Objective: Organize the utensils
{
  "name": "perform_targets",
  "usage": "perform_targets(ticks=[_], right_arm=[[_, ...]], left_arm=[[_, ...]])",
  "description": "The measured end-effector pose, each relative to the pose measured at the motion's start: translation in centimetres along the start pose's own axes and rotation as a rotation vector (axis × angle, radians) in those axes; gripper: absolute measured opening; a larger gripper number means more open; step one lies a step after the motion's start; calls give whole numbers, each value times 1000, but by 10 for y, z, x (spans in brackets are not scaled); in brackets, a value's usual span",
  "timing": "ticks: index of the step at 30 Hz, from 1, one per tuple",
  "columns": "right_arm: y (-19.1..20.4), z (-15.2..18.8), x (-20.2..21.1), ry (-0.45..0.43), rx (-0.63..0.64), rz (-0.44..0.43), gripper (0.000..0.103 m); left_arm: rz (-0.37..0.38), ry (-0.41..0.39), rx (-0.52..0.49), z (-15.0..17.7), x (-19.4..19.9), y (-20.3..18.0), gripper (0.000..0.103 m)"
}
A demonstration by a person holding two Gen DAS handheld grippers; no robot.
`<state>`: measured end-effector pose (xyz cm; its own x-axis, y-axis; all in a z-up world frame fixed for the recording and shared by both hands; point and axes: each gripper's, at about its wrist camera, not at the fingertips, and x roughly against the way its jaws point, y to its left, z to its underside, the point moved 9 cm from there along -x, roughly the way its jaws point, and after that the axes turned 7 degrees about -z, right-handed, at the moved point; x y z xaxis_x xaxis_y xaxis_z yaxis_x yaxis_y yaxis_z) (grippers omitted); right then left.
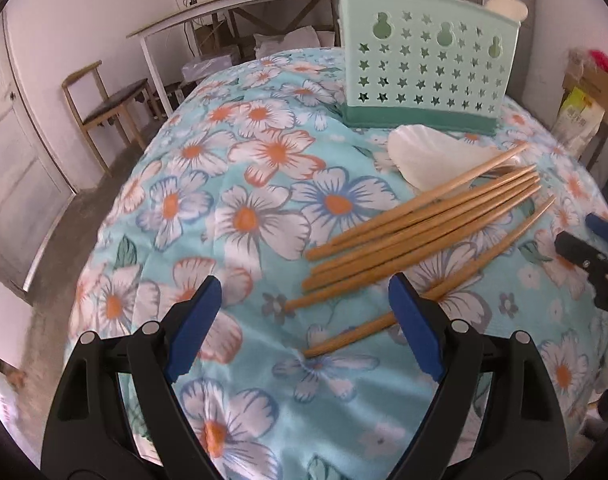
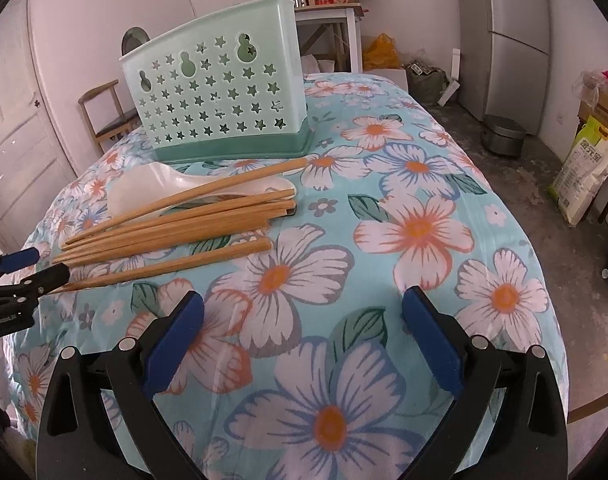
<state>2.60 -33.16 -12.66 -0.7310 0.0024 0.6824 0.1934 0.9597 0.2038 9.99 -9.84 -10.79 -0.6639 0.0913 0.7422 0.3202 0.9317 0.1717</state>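
Several wooden chopsticks (image 1: 424, 224) lie side by side on the flowered tablecloth (image 1: 244, 216), partly over a white spoon (image 1: 424, 156). Behind them stands a mint-green utensil holder (image 1: 424, 68) with star holes and another white spoon (image 1: 508, 6) in it. My left gripper (image 1: 304, 296) is open just short of the chopsticks' near ends; its right finger covers part of the nearest stick. In the right wrist view the chopsticks (image 2: 176, 224), spoon (image 2: 144, 188) and holder (image 2: 212, 96) sit to the upper left. My right gripper (image 2: 304, 312) is open over bare cloth.
Each gripper shows in the other's view: the right gripper (image 1: 584, 234) at the right edge, the left gripper (image 2: 40, 266) at the left edge by the stick tips. Around the table are a wooden chair (image 1: 104, 104), a fridge (image 2: 516, 32), a pot (image 2: 502, 136) and boxes (image 2: 600, 120).
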Motion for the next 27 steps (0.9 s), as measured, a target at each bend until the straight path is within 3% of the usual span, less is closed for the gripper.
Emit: perform_targets(ticks=[5, 9, 17, 20, 22, 27], right_arm=[[0, -1, 2, 21, 8, -10, 97], [9, -14, 13, 7, -34, -81, 96], [71, -56, -16, 35, 77, -156, 62], [81, -55, -38, 93, 82, -163, 49], [79, -47, -47, 124, 81, -141, 44], [76, -37, -38, 131, 97, -105, 44]], left_arm=[[51, -10, 72, 3, 1, 14, 81], [92, -56, 104, 2, 11, 22, 81], [115, -73, 134, 6, 5, 30, 81], [121, -72, 135, 8, 0, 30, 81], [125, -77, 131, 9, -1, 30, 81], [148, -91, 136, 10, -2, 32, 81]])
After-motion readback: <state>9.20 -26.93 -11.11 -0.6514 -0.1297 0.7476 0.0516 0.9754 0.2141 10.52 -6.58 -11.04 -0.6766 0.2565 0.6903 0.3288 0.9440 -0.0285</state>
